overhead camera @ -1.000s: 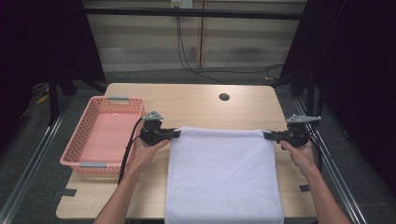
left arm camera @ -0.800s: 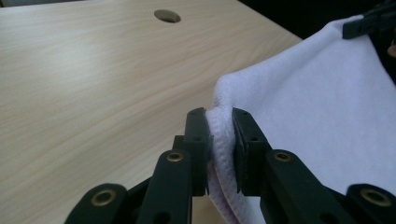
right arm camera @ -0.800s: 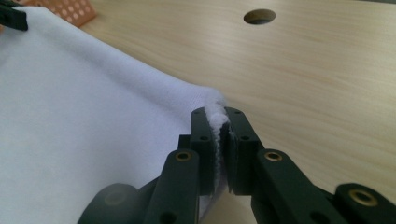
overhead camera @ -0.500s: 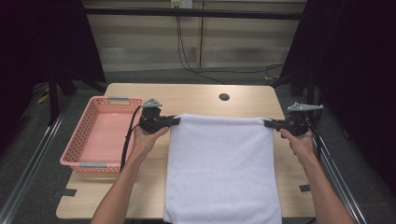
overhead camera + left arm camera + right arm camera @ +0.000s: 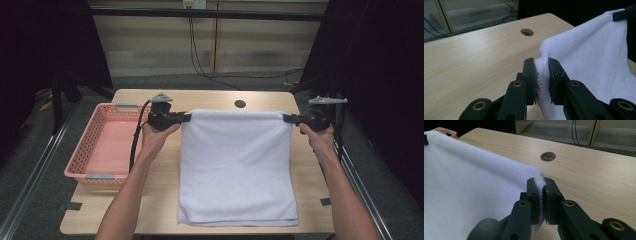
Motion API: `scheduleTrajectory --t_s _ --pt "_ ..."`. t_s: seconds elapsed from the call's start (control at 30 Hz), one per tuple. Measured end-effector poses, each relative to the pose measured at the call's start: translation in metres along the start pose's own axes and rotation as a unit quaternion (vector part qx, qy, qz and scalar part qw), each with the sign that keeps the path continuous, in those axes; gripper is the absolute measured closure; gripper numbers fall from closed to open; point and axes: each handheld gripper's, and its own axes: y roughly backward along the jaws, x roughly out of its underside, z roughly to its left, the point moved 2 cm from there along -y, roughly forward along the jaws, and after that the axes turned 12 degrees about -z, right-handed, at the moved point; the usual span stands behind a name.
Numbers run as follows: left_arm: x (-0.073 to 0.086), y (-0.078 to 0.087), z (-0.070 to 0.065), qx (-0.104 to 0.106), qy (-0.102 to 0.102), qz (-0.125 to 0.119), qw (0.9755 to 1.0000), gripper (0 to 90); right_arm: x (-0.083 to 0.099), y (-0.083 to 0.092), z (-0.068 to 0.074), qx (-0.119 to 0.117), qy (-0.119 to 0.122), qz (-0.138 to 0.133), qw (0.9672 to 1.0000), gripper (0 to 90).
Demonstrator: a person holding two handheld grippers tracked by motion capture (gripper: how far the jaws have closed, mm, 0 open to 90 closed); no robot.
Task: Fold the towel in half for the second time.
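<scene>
A white towel (image 5: pixel 235 165) hangs stretched between my two grippers over the wooden table (image 5: pixel 160 200), its near end still lying on the tabletop. My left gripper (image 5: pixel 186 117) is shut on the towel's far left corner; in the left gripper view the towel (image 5: pixel 599 60) has its thick hem pinched between the black jaws of the left gripper (image 5: pixel 541 72). My right gripper (image 5: pixel 287 119) is shut on the far right corner; in the right gripper view the towel (image 5: pixel 469 182) is clamped at its edge by the right gripper (image 5: pixel 541 192).
A pink mesh basket (image 5: pixel 87 150) stands empty at the table's left side, close beside my left forearm. A round cable hole (image 5: pixel 240 104) sits near the table's far edge. Black curtains and metal rails flank the table.
Both grippers have risen and moved toward the far edge, lifting the towel's far hem off the table. The towel's near end has slid farther onto the table.
</scene>
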Motion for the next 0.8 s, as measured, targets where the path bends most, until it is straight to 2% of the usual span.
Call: scheduleTrajectory --t_s 0.07,0.13,0.2,0.23,0.37,0.4,0.47,0.6,0.73,0.8 --pt "-0.005 -0.001 -0.001 0.001 -0.01 -0.006 0.9999 77.9 -0.005 -0.001 -0.002 0.003 -0.003 -0.005 1.0 84.3" --pt "-0.008 0.001 -0.002 0.008 -0.008 -0.021 0.9997 77.9 -0.01 0.0 -0.003 0.006 -0.011 -0.015 0.9998 84.4" --pt "-0.01 0.003 -0.004 0.006 -0.019 -0.011 0.9997 77.9 -0.013 0.004 -0.002 0.003 -0.013 -0.026 0.9996 84.6" --pt "-0.01 0.004 -0.006 0.009 -0.016 -0.015 0.9997 77.9 -0.014 0.005 -0.001 0.0 -0.014 -0.028 0.9995 84.6" --pt "-0.011 0.012 -0.014 0.021 -0.022 -0.024 0.9992 77.9 -0.014 0.013 0.009 -0.02 0.007 -0.03 0.9993 84.7" --pt "-0.01 0.015 -0.018 0.019 -0.03 -0.025 0.9991 77.9 -0.012 0.017 0.012 -0.02 0.01 -0.028 0.9994 84.7" --pt "-0.006 0.021 -0.025 0.032 -0.027 -0.035 0.9985 77.8 -0.01 0.025 0.017 -0.027 0.011 -0.034 0.999 84.7" --pt "0.003 0.033 -0.032 0.031 -0.028 -0.036 0.9985 77.9 -0.005 0.041 0.025 -0.036 0.019 -0.037 0.9985 84.6" --pt "0.009 0.046 -0.045 0.041 -0.029 -0.046 0.9977 77.9 0.0 0.057 0.036 -0.048 0.027 -0.044 0.9975 84.3" --pt "0.014 0.053 -0.05 0.03 -0.035 -0.05 0.9977 78.0 0.006 0.063 0.04 -0.057 0.016 -0.054 0.9968 84.3"
